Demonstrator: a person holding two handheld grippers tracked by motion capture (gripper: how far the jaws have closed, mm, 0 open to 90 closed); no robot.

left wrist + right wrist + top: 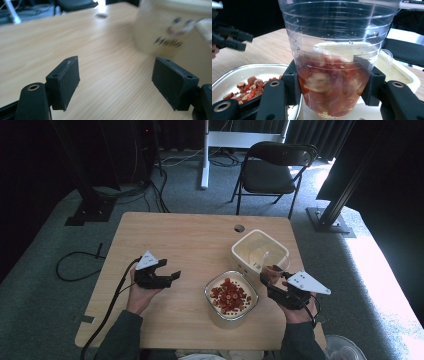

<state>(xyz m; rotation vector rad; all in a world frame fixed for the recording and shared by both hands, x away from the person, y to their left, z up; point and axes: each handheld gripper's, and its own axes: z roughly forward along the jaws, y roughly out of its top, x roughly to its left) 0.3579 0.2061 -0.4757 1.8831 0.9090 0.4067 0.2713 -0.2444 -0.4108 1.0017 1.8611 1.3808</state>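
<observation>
A clear plastic cup (pixel 332 37) partly filled with red fruit pieces stands upright between the jaws of my right gripper (pixel 332 82), which is shut on its lower wall. In the high view that cup (pixel 273 264) and right gripper (pixel 270 276) hover between a glass bowl (pixel 208 293) of red pieces and a white tub (pixel 241 258). My left gripper (pixel 170 270) is over bare wood left of the bowl. Its jaws (pixel 116 75) stand wide apart with nothing between them, and the white tub (pixel 162 27) lies ahead of it, blurred.
The wooden table (pixel 180 240) has a round cable hole (pixel 239 228) near its far edge. A black folding chair (pixel 274 170) stands beyond the table. Cables trail over the carpet at the left (pixel 75 265). Dark stands flank both sides.
</observation>
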